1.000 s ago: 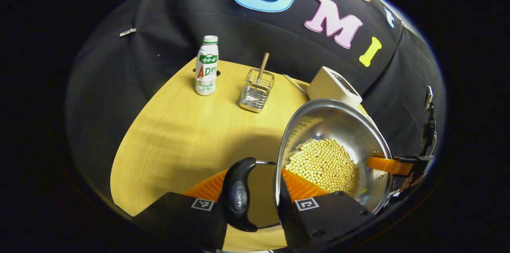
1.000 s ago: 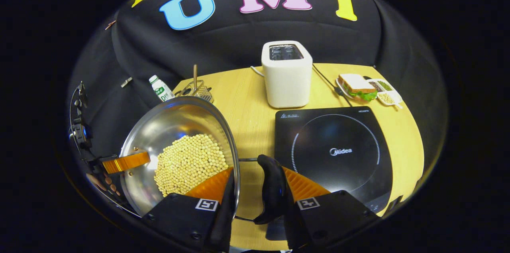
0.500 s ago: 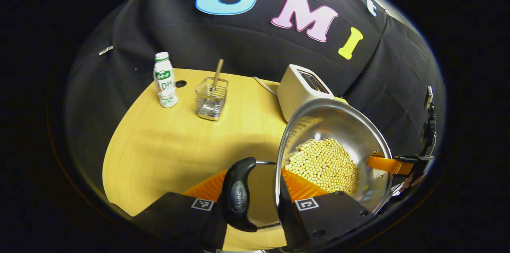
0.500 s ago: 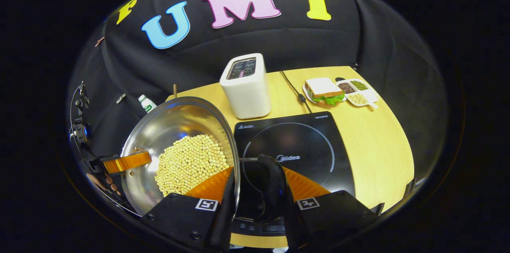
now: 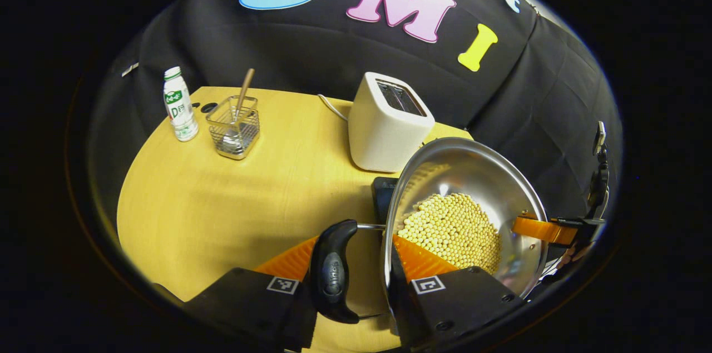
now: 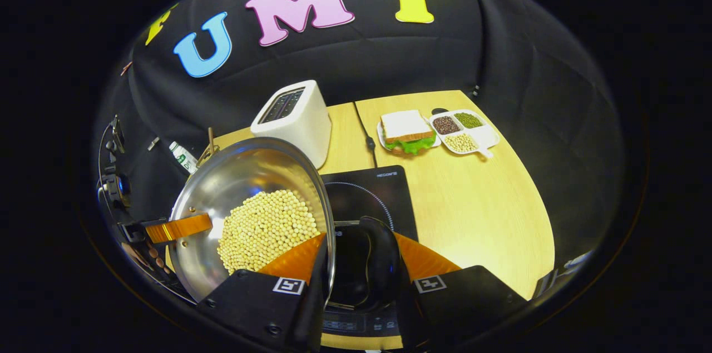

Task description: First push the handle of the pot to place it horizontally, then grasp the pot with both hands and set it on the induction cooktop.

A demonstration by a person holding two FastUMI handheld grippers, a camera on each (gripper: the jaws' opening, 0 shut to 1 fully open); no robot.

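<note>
Both hand-held grippers, left and right, pinch the pot by rim and side handle. The pot, holding beans, hangs over the induction cooktop at the desk's near edge.

Both views look down closely from opposite sides of the pot, sharing the toaster.

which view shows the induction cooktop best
The right gripper view: the induction cooktop lies under the pot, with its ring mark and front controls in sight. In the left gripper view, a dark corner peeks out beside the pot's rim.
</note>
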